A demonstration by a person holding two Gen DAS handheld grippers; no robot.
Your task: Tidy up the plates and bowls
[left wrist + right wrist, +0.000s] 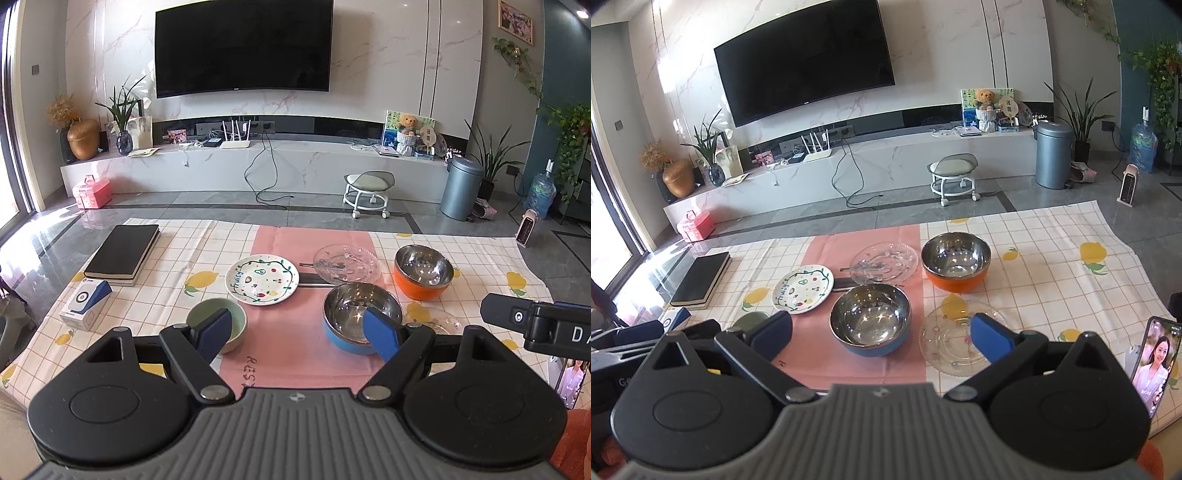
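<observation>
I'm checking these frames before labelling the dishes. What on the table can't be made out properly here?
- Pale green ceramic bowl: partly hidden by the left gripper in the left wrist view; nearly all hidden in the right wrist view.
- Clear glass plate nearest the camera: partly covered by the right gripper.
- Smartphone: lower part hidden by the gripper body.

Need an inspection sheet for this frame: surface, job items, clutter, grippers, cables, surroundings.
Surface: checked tablecloth with pink mat.
Job's things: painted plate, two glass plates, blue bowl, orange bowl, green bowl; none stacked.
Clutter: black book, small box, phone.
Grippers: left gripper open, right gripper open, both empty.
Cables: black cable on floor.
Surroundings: TV, stool, bin.
</observation>
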